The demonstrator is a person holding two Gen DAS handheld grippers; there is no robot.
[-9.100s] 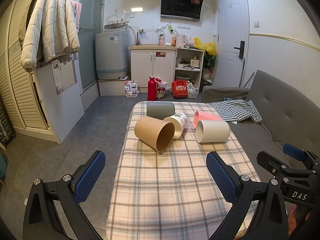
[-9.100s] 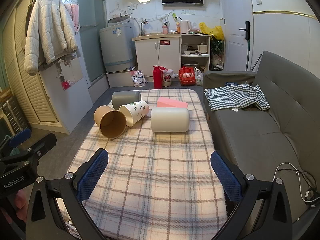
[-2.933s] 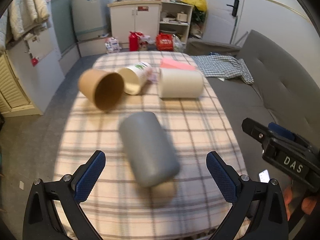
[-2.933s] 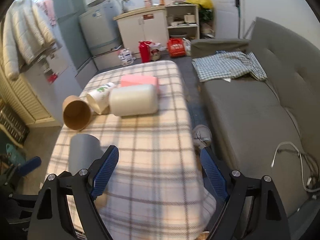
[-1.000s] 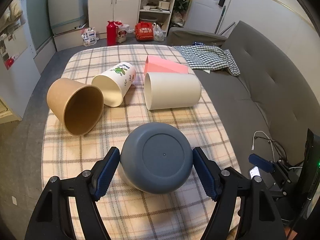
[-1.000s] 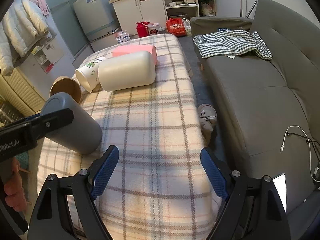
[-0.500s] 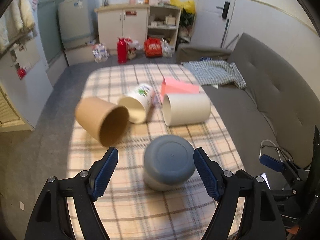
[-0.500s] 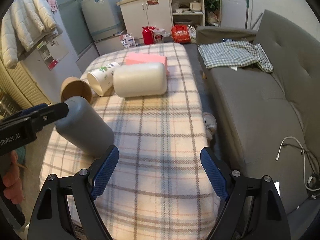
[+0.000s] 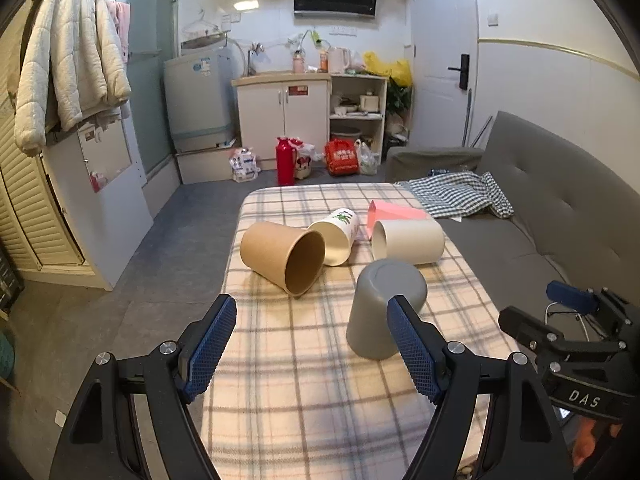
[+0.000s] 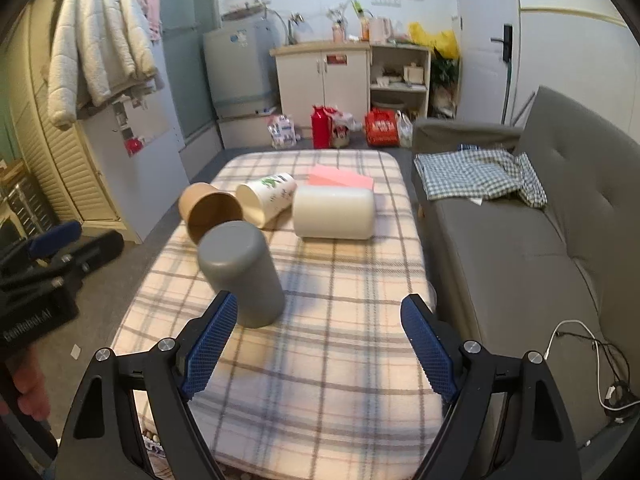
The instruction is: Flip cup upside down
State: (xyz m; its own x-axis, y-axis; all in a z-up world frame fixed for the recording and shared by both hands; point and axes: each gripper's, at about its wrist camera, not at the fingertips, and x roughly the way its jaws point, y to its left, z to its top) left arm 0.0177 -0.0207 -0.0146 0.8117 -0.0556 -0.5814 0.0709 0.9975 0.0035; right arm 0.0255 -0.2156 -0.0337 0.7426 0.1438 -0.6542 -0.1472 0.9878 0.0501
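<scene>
Both grippers (left (image 9: 312, 348), right (image 10: 320, 344)) gape wide, holding nothing; grey cup (image 10: 240, 276) stands upside down.

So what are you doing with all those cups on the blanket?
I'm holding a gripper in each hand and turning cups upside down. The grey cup now stands mouth-down on the checked blanket, flat bottom up. The left gripper is open with nothing in it, and the right gripper is open and empty too. The brown cup, the leaf-print cup and the cream cup lie on their sides behind it, not yet flipped.
</scene>
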